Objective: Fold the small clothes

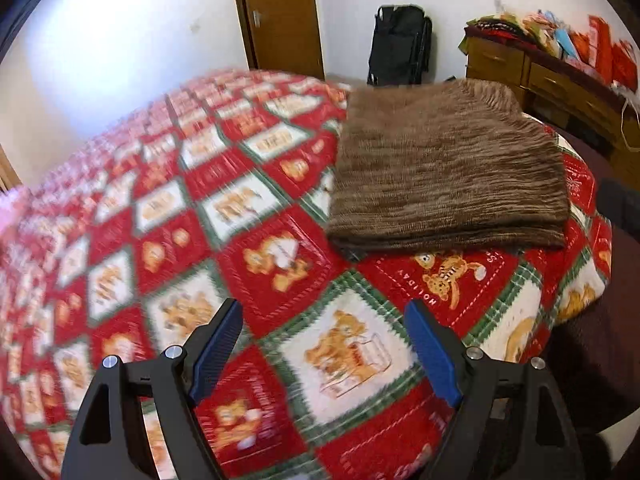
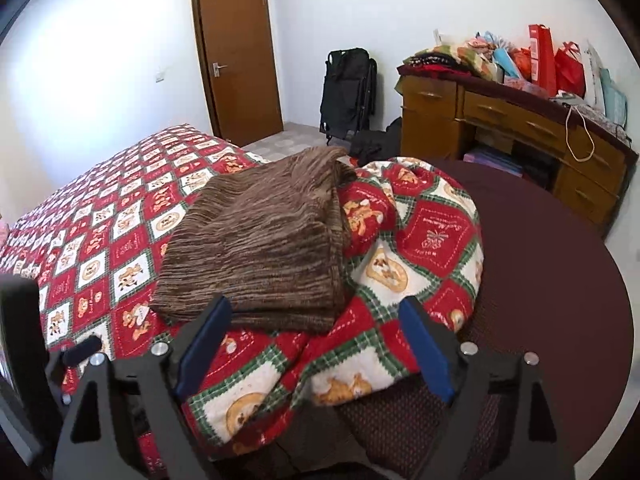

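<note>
Soft daylight is filling the room; a bright patch is glaring off the white wall (image 1: 120,40) toward ten o'clock in both views. Motion blur is smearing the left wrist view's quilt (image 1: 120,240) from seven to eleven o'clock; the right wrist view is staying sharp; fisheye curvature is bending edges, and dark vignetting is rimming the corners.
</note>
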The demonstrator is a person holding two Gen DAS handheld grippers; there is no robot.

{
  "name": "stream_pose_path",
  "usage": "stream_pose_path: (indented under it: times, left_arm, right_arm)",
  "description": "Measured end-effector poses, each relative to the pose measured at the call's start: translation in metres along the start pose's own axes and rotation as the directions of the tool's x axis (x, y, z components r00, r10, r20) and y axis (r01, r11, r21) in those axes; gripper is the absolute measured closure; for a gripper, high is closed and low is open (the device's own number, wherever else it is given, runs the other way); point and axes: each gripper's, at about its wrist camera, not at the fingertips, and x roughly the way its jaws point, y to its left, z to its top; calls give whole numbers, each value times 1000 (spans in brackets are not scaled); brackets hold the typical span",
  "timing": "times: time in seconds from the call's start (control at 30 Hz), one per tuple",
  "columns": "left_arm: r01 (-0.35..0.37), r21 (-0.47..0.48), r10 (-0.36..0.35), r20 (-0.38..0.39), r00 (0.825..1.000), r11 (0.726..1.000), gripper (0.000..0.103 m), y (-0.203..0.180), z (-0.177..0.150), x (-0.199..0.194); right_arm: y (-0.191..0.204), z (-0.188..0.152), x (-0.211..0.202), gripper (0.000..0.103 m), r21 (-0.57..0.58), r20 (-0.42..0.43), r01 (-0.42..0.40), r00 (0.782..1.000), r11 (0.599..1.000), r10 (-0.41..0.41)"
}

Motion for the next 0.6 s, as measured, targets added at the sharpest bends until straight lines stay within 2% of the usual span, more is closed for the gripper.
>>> stream_pose_path:
  times: [0.1,0.17,0.3,0.5,0.6]
  left_arm:
    - [-47,8,46,100,994,999,19,4,4,-28]
    - [-64,-20,66,171,983,998,19,8,8,-48]
    - [-79,-92,103,292,951,993,19,18,16,-85]
    - [-65,-123,109,399,911,990,19,24,19,-114]
    - [-61,-136,117,458,881,989,19,26,19,-126]
  right_arm:
    - [4,2,-12,15,5,52,-8,999,1000,8]
    - [7,4,-23,15,-2,104,-6,995,1000,6]
    - [10,9,-48,7,-5,220,22,975,1000,-20]
    - [4,21,-75,1,44,349,15,937,999,-29]
    - [6,27,-83,0,47,401,0,916,999,-19]
